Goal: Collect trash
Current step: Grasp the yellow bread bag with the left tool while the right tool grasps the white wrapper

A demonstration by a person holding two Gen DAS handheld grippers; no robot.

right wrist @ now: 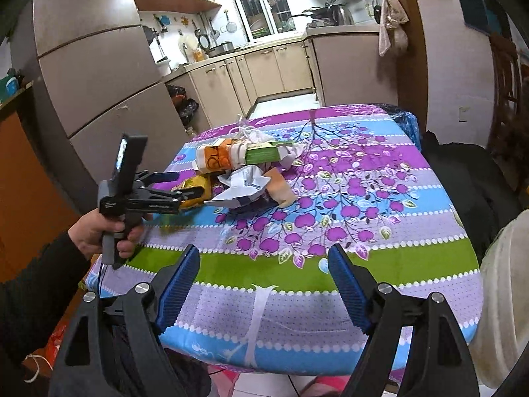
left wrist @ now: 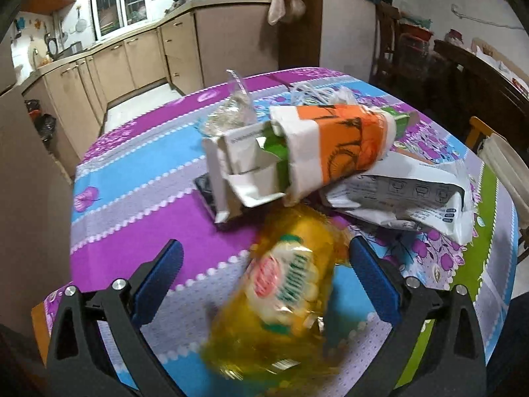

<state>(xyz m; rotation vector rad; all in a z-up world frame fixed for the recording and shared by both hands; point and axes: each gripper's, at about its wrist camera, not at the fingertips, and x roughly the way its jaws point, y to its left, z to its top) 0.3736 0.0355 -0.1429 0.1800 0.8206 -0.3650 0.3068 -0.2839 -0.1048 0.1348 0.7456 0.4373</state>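
Landmark: the orange-and-white carton (left wrist: 344, 145), lying on its side in the middle of the trash pile on the tabletop (left wrist: 139, 178). The yellow snack bag (left wrist: 287, 301) sits just on the near side of the carton, its far end almost under the carton's open flaps. The left hand-held gripper (left wrist: 264, 278) has its jaws spread wide on either side of the bag; the left pad is clearly off it, and the right pad is close to the crinkled edge, though I can't tell whether it touches. So no grip yet. The bag is blurred, but it reads as thin crinkly plastic film: light, soft, slippery, collapses under pressure. My call: pinch across the bag's midsection, where bunched film gives the pads something to bite; the smooth printed face will likely slide. The carton looks like stiff card, light and torn open at the near end; better taken across its body than by the floppy flaps. A crumpled white wrapper (left wrist: 406, 198) lies just right of the carton and partly under it, limp and light. A clear plastic bag (left wrist: 231, 112) sits just behind the carton. The right hand-held gripper (right wrist: 264, 281) is well short of the carton, over the near tabletop edge, jaws wide apart with nothing between them.
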